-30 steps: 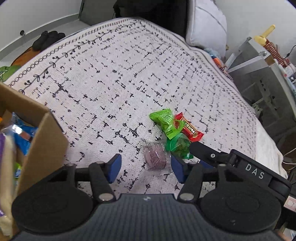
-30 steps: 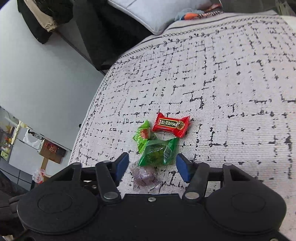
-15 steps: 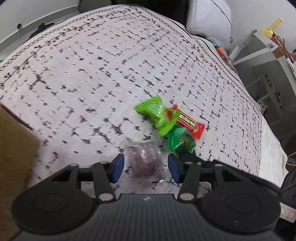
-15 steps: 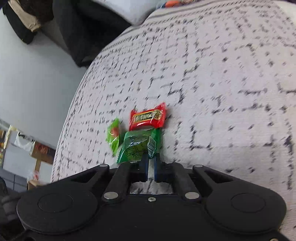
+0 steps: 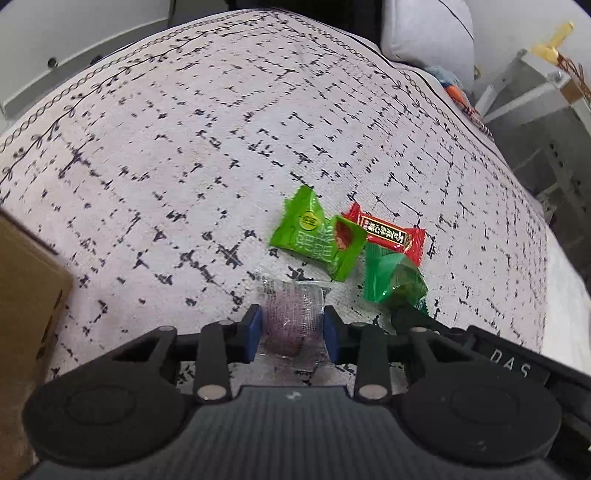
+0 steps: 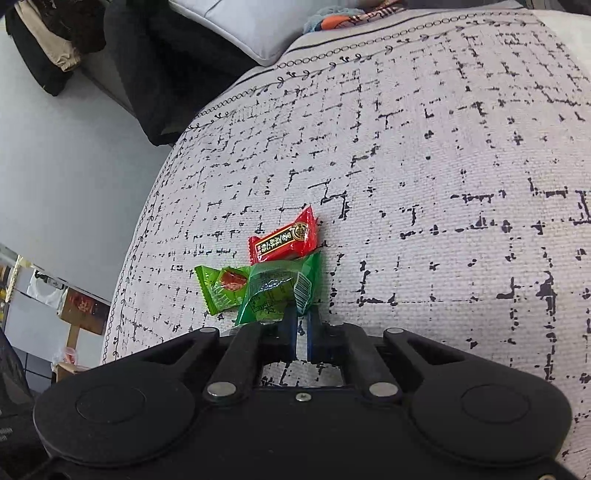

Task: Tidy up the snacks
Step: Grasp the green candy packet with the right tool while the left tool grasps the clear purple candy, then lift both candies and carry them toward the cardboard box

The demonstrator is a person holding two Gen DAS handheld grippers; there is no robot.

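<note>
Setting: a home bedroom. The work surface is a bed covered by a white woven bedspread with a black dash pattern and a leaf-vine border (image 5: 184, 155). A pale grey pillow (image 5: 428, 33) lies at the far end of the bed, with a second view of a pillow corner (image 6: 236, 26) in the right wrist camera. Dark garments and a beige cloth (image 6: 55, 40) hang against the plain white wall on the far left. A grey metal shelving rack (image 5: 546, 122) stands to the right of the bed. A brown cardboard box (image 5: 26, 295) sits on the near left.
</note>
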